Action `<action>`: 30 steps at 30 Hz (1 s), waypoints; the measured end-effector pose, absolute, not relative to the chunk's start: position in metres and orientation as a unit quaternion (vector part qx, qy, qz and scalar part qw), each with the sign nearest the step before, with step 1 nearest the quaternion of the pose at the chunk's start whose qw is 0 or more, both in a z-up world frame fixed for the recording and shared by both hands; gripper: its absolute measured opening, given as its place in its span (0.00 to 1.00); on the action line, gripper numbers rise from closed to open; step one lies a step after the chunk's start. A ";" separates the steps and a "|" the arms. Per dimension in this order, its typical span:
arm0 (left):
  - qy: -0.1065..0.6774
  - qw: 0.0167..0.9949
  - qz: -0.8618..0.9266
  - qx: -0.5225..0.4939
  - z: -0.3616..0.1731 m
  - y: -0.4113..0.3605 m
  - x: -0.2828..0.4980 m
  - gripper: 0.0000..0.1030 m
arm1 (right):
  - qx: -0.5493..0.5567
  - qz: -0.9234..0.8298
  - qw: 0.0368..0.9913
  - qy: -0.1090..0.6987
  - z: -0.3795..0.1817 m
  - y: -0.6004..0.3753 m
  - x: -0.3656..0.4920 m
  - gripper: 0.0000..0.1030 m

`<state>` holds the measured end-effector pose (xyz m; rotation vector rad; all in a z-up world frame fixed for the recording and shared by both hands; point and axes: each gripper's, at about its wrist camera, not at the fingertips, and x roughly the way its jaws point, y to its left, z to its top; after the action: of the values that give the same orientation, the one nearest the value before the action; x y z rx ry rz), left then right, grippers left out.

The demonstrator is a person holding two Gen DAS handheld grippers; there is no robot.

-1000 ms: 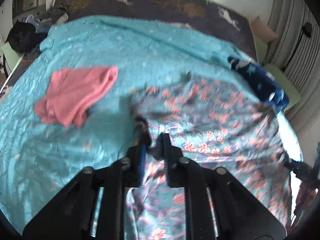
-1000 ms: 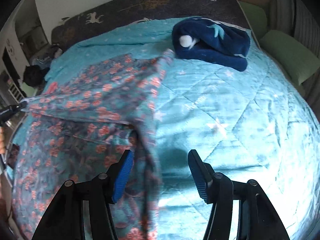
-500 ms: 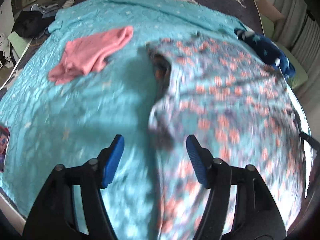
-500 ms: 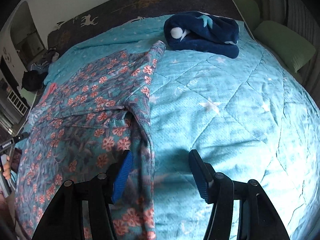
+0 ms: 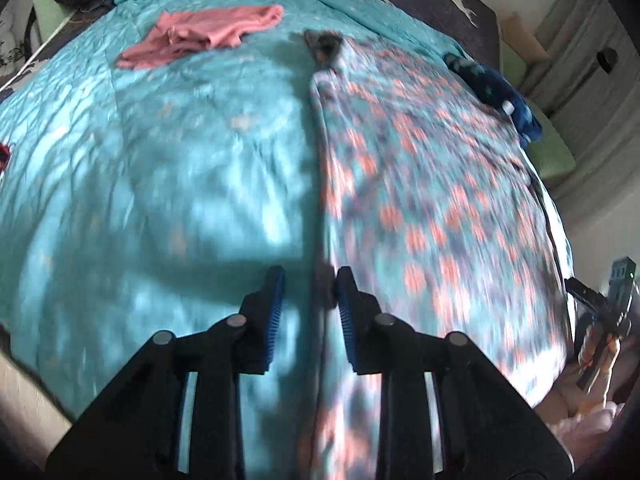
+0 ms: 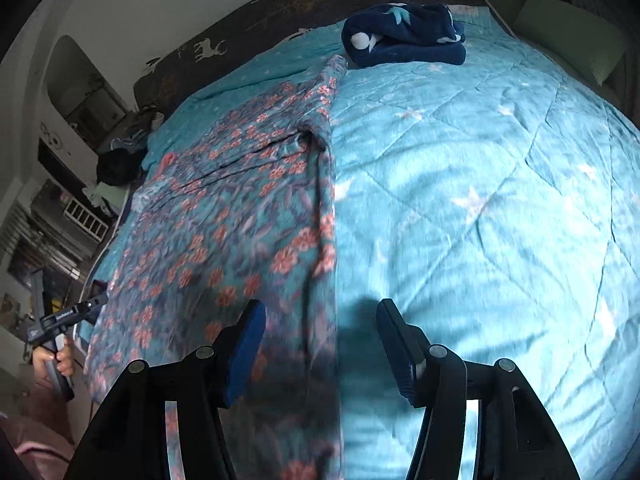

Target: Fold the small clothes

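Floral garment lies spread flat on the teal quilt; long, running from the near edge of the bed up toward the dark deer-print headboard; teal ground with pink flowers.

Left gripper hangs over the garment's left long edge, near end; the edge runs up between the blue pads; jaws part way apart and closing; cloth sits between them, no pad seen pressing on it; view is motion-blurred.

Right gripper hangs over the garment's right long edge, also near end; jaws apart, about half spread; left finger over floral cloth, right finger over bare quilt; the edge passes between them, not pinched.

In the right wrist view the left gripper shows at the far left side of the garment, held by a hand; in the left wrist view the right gripper shows at the far right.

Pink garment lies crumpled on the quilt, well apart, up-left of the floral one; navy star-print garment lies bunched near the headboard, just beside the floral garment's far right corner.
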<state>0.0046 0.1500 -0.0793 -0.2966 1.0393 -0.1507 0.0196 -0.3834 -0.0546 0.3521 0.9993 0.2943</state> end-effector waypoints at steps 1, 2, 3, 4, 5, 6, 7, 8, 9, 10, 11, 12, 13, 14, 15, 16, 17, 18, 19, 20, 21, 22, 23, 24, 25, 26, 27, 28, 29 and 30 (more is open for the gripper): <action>0.494 0.855 -0.079 -0.140 -0.080 0.149 -0.004 0.40 | 0.173 0.147 0.850 0.476 -0.055 -0.385 0.010 0.56; 0.493 0.854 -0.087 -0.141 -0.080 0.147 -0.013 0.43 | 0.183 0.155 0.847 0.475 -0.056 -0.388 -0.005 0.56; 0.491 0.854 -0.094 -0.142 -0.081 0.145 -0.023 0.44 | 0.195 0.161 0.842 0.476 -0.057 -0.391 -0.016 0.56; 0.490 0.855 -0.096 -0.141 -0.081 0.143 -0.028 0.44 | 0.208 0.166 0.837 0.478 -0.059 -0.394 -0.024 0.56; 0.488 0.856 -0.098 -0.141 -0.082 0.141 -0.034 0.44 | 0.223 0.171 0.831 0.479 -0.061 -0.397 -0.032 0.56; 0.485 0.857 -0.095 -0.144 -0.082 0.141 -0.040 0.43 | 0.236 0.172 0.828 0.478 -0.062 -0.400 -0.042 0.56; 0.481 0.859 -0.090 -0.150 -0.083 0.141 -0.045 0.33 | 0.244 0.173 0.827 0.477 -0.063 -0.401 -0.048 0.56; 0.479 0.860 -0.086 -0.156 -0.083 0.142 -0.050 0.27 | 0.250 0.174 0.825 0.476 -0.063 -0.402 -0.053 0.56; 0.478 0.858 -0.086 -0.164 -0.083 0.144 -0.054 0.21 | 0.256 0.175 0.825 0.473 -0.062 -0.402 -0.060 0.56; 0.477 0.857 -0.087 -0.174 -0.084 0.146 -0.058 0.21 | 0.259 0.176 0.825 0.471 -0.062 -0.402 -0.064 0.56; 0.476 0.856 -0.088 -0.182 -0.084 0.147 -0.061 0.21 | 0.263 0.178 0.824 0.470 -0.062 -0.400 -0.068 0.56; 0.476 0.855 -0.091 -0.185 -0.085 0.148 -0.065 0.21 | 0.268 0.179 0.822 0.469 -0.063 -0.399 -0.071 0.56; 0.477 0.854 -0.093 -0.184 -0.085 0.147 -0.068 0.21 | 0.273 0.180 0.821 0.468 -0.065 -0.398 -0.073 0.54; 0.479 0.854 -0.095 -0.181 -0.085 0.145 -0.072 0.21 | 0.280 0.180 0.819 0.468 -0.068 -0.398 -0.075 0.52; 0.480 0.853 -0.097 -0.179 -0.084 0.144 -0.075 0.21 | 0.286 0.179 0.817 0.468 -0.071 -0.398 -0.073 0.49; 0.481 0.853 -0.100 -0.177 -0.084 0.143 -0.079 0.25 | 0.292 0.177 0.816 0.466 -0.073 -0.398 -0.075 0.47; 0.481 0.852 -0.106 -0.176 -0.083 0.142 -0.082 0.27 | 0.300 0.174 0.815 0.464 -0.075 -0.400 -0.075 0.46; 0.481 0.851 -0.109 -0.177 -0.083 0.142 -0.085 0.30 | 0.309 0.174 0.813 0.462 -0.078 -0.401 -0.076 0.44; 0.484 0.849 -0.113 -0.182 -0.083 0.143 -0.088 0.31 | 0.316 0.174 0.811 0.460 -0.079 -0.403 -0.078 0.42; 0.485 0.847 -0.115 -0.185 -0.084 0.144 -0.089 0.32 | 0.322 0.176 0.810 0.458 -0.081 -0.405 -0.079 0.42; 0.485 0.846 -0.117 -0.187 -0.085 0.144 -0.091 0.32 | 0.329 0.178 0.807 0.457 -0.082 -0.405 -0.080 0.42; 0.484 0.846 -0.118 -0.190 -0.087 0.145 -0.091 0.32 | 0.335 0.179 0.805 0.455 -0.084 -0.406 -0.079 0.42; 0.485 0.846 -0.116 -0.190 -0.089 0.144 -0.090 0.32 | 0.337 0.179 0.804 0.455 -0.086 -0.407 -0.078 0.42; 0.483 0.849 -0.115 -0.183 -0.088 0.142 -0.089 0.32 | 0.338 0.178 0.803 0.458 -0.087 -0.407 -0.077 0.42; 0.478 0.853 -0.114 -0.175 -0.088 0.140 -0.089 0.23 | 0.339 0.178 0.802 0.459 -0.087 -0.406 -0.074 0.42; 0.470 0.860 -0.114 -0.160 -0.086 0.135 -0.088 0.11 | 0.338 0.180 0.802 0.459 -0.087 -0.404 -0.072 0.41; 0.471 0.860 -0.118 -0.158 -0.086 0.133 -0.088 0.09 | 0.338 0.182 0.802 0.458 -0.087 -0.401 -0.069 0.26; 0.470 0.861 -0.112 -0.158 -0.086 0.132 -0.088 0.08 | 0.342 0.182 0.798 0.461 -0.089 -0.399 -0.065 0.07; 0.468 0.864 -0.106 -0.155 -0.083 0.131 -0.090 0.08 | 0.353 0.182 0.793 0.463 -0.091 -0.398 -0.062 0.07; 0.467 0.864 -0.102 -0.154 -0.082 0.132 -0.092 0.08 | 0.368 0.182 0.789 0.457 -0.093 -0.399 -0.063 0.06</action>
<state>-0.0917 0.1321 -0.0815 -0.3237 0.9796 -0.2130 -0.0633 -0.3989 -0.0931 0.7936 0.9832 0.3920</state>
